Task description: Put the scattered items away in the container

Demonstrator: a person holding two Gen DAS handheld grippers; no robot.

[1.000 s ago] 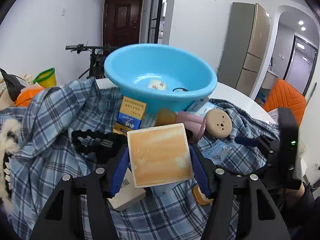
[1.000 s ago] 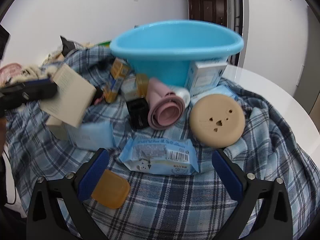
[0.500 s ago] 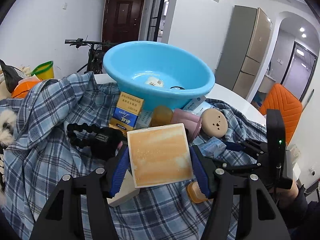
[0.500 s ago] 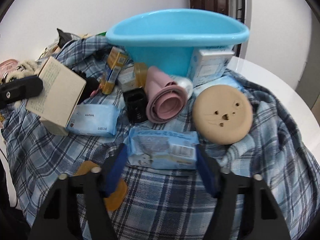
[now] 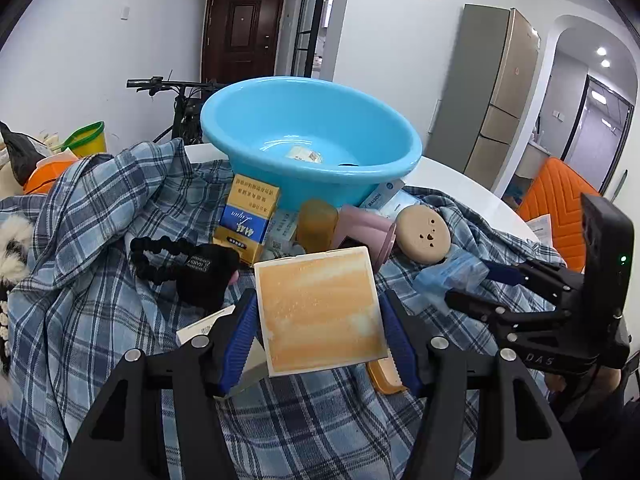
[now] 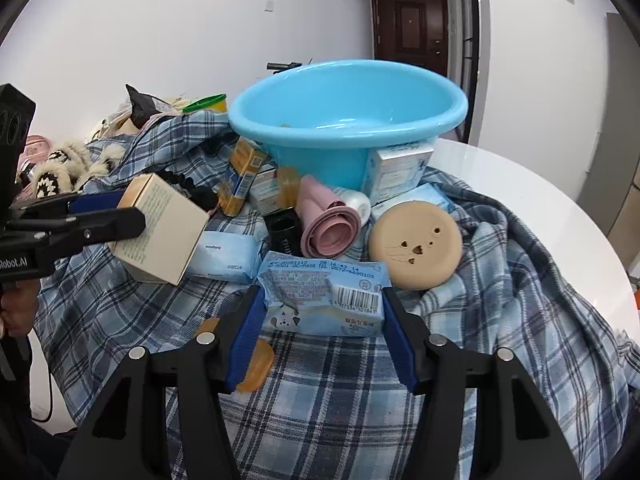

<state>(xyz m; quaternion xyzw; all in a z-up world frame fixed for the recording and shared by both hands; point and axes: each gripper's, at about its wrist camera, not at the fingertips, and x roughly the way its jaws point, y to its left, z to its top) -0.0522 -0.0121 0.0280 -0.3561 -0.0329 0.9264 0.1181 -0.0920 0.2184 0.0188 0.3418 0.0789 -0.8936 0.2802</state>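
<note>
My left gripper (image 5: pixel 318 314) is shut on a box with an orange face (image 5: pixel 320 312), held above the plaid cloth. In the right wrist view the same cream-sided box (image 6: pixel 160 228) hangs at the left in that gripper. My right gripper (image 6: pixel 323 306) is shut on a light blue tissue packet (image 6: pixel 322 296), its pads pressing both ends. The left wrist view shows the packet (image 5: pixel 452 276) at the right. The blue basin (image 5: pixel 260 120) stands behind the pile, with a small label and a dark ring inside.
On the plaid cloth (image 6: pixel 340 400) lie a yellow-blue box (image 5: pixel 246 220), a pink roll (image 6: pixel 326 228), a tan round disc (image 6: pixel 414 246), a black hair tie (image 5: pixel 192 260), another blue packet (image 6: pixel 228 256) and an amber piece (image 6: pixel 256 364). The white table (image 6: pixel 540 200) shows at the right.
The right gripper's jaws closed from wide apart onto the blue tissue packet and raised it slightly. The left gripper keeps its hold on the box with little movement.
</note>
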